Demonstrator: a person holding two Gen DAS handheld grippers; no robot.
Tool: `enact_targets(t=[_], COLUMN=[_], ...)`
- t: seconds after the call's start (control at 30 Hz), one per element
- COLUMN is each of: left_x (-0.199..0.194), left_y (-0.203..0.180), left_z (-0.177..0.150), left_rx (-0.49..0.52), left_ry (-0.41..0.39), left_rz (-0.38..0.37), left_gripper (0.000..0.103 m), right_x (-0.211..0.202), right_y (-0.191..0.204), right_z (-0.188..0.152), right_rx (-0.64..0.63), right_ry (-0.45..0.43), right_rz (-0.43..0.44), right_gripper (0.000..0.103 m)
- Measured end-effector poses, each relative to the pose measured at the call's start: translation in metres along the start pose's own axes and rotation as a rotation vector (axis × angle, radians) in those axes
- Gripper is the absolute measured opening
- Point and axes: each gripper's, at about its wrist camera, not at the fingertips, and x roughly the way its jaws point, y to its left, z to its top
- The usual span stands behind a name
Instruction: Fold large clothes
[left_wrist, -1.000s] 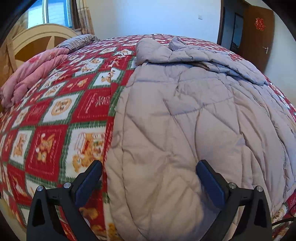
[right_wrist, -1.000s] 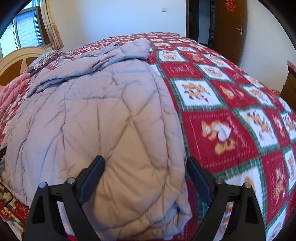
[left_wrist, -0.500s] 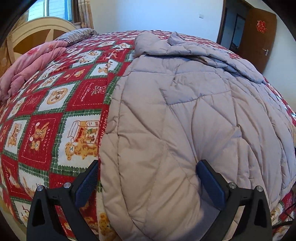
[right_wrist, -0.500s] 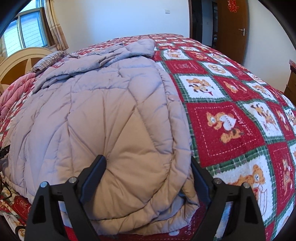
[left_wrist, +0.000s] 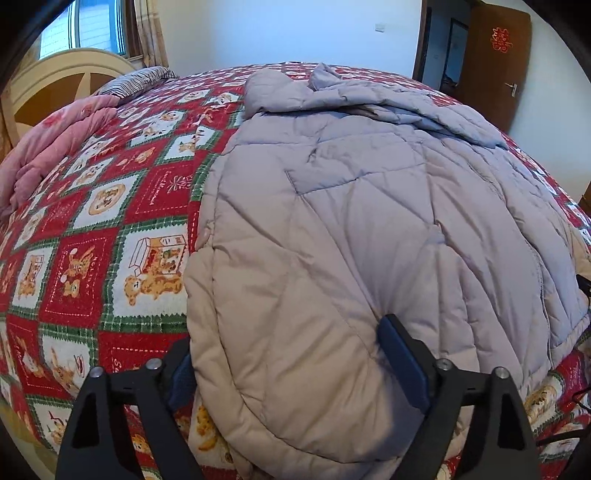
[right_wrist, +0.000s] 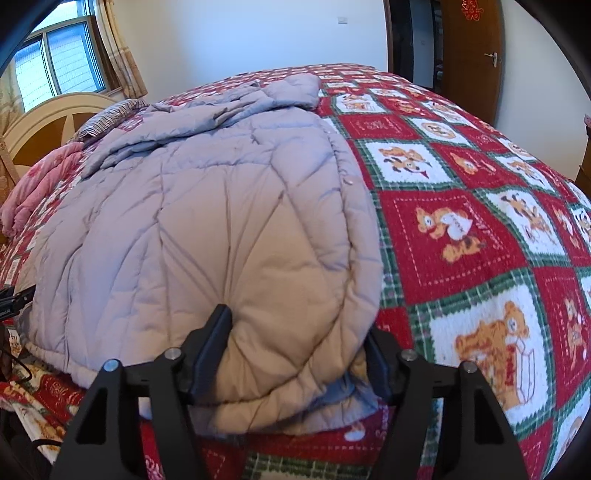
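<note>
Garment: we see a large grey-lilac quilted padded coat lying spread on the bed, its hem at the near edge and its hood end toward the far edge; in the right wrist view the same coat covers the left half of the bed.
Bed: a red, green and white patchwork bedspread with teddy-bear squares carries the coat and shows bare on either side of it.
Left gripper: our left gripper sits at the near left corner of the coat's hem, jaws spread wide; the blue-padded right finger presses into the top of the padding, the left finger is partly tucked beneath the coat's side edge. The hem sits between the fingers, not yet pinched.
Right gripper: our right gripper straddles the near right corner of the hem, jaws wide apart, one finger dug into the quilting, the other hidden partly under the rolled edge.
Far side: a pink folded blanket lies along the bed's left edge, beside a cream wooden headboard.
</note>
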Motion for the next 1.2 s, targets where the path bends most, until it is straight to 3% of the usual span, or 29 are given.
enact_targets(t=[0.1, 0.17, 0.2, 0.27, 0.37, 0.9, 1.07, 1.2], left_x=[-0.003, -0.01, -0.011, -0.02, -0.036, -0.111, -0.156, -0.165], left_y=[-0.001, -0.001, 0.0, 0.003, 0.01, 0.017, 0.029, 0.032], left_z=[0.0, 0.0, 0.001, 0.003, 0.011, 0.04, 0.053, 0.073], left_rx=[0.007, 0.022, 0.024, 0.025, 0.017, 0.01, -0.007, 0.017], left_ry=[-0.012, -0.026, -0.03, -0.038, -0.058, -0.198, -0.303, -0.351], left_rz=[0.01, 0.039, 0.049, 0.06, 0.022, -0.166, -0.187, -0.181], left_gripper=[0.067, 0.046, 0.041, 0.019, 0.012, 0.008, 0.007, 0.007], right_x=[-0.001, -0.002, -0.004, -0.008, -0.015, -0.069, -0.102, -0.13], right_y=[0.001, 0.003, 0.004, 0.004, 0.003, 0.003, 0.001, 0.005], right_z=[0.0, 0.001, 0.001, 0.002, 0.003, 0.013, 0.022, 0.04], right_rx=[-0.004, -0.008, -0.008, 0.001, 0.01, 0.033, 0.054, 0.039], right_ry=[0.0, 0.002, -0.007, -0.021, -0.046, -0.17, -0.243, -0.331], right_rz=[0.01, 0.035, 0.054, 0.076, 0.093, 0.168, 0.206, 0.219], right_gripper=[0.058, 0.042, 0.031, 0.021, 0.016, 0.011, 0.01, 0.01])
